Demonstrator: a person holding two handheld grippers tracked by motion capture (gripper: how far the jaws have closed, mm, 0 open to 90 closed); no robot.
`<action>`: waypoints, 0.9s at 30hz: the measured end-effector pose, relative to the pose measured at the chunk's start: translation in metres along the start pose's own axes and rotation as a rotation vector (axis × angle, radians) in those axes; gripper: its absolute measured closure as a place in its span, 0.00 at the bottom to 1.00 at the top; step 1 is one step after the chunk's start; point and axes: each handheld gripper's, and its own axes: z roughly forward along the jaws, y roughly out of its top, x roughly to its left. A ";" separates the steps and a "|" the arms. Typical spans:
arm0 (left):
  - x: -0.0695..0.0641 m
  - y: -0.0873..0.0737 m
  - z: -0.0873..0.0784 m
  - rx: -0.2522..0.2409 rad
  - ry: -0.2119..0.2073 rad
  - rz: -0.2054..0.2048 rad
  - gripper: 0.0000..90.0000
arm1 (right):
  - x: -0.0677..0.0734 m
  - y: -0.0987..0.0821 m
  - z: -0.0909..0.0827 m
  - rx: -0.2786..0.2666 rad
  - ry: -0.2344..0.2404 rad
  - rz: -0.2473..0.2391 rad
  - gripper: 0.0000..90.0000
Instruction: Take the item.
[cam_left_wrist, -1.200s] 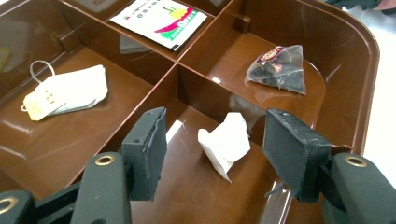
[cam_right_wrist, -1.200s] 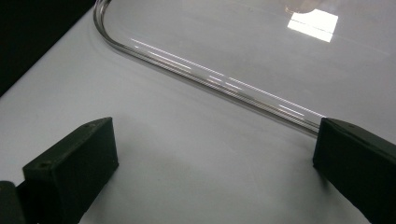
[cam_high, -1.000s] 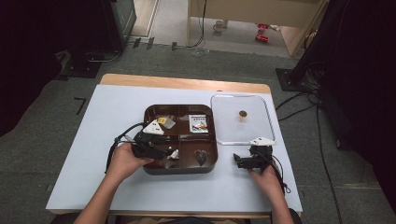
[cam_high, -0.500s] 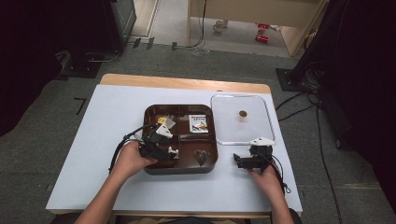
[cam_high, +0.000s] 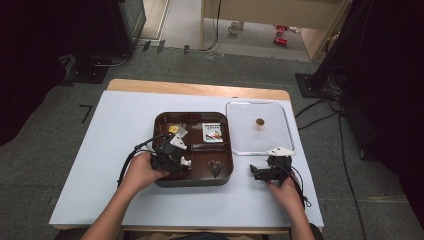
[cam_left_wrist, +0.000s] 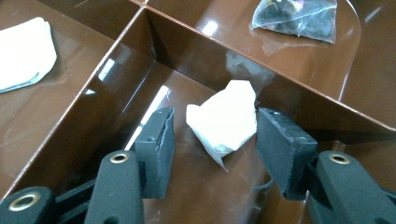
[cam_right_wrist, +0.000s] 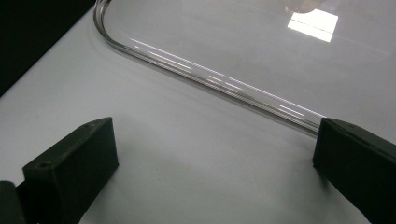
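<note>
A brown compartment tray (cam_high: 225, 172) lies mid-table. In its near-left compartment sits a small white packet (cam_left_wrist: 224, 121), also visible in the high view (cam_high: 187, 162). My left gripper (cam_left_wrist: 219, 154) is open with a jaw on each side of the packet; the right jaw is at its edge and the left jaw stands apart. In the high view the left gripper (cam_high: 181, 161) reaches into the tray from the left. My right gripper (cam_right_wrist: 215, 172) is open and empty, low over the white table. It rests right of the tray (cam_high: 257, 171), just below a clear lid (cam_high: 280, 135).
A dark tea bag (cam_left_wrist: 296, 16) lies in the compartment beyond the divider, and a white packet (cam_left_wrist: 23, 51) in another to the left. The far compartments hold a yellow item (cam_high: 173, 129) and a printed sachet (cam_high: 213, 132). A small brown object (cam_high: 259, 122) is on the lid.
My left gripper has moved right and deeper into the tray, so its jaws now flank the white packet. The right gripper has stayed where it was.
</note>
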 end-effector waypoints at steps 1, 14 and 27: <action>0.000 0.000 0.000 0.005 0.000 -0.001 0.57 | 0.000 0.000 0.000 0.000 0.000 0.000 0.00; -0.001 -0.002 0.001 0.028 -0.019 -0.017 0.69 | 0.000 0.000 0.000 0.000 0.000 0.002 0.00; 0.001 -0.003 -0.004 0.001 -0.043 -0.040 0.75 | 0.000 0.000 0.000 0.000 0.000 0.002 0.00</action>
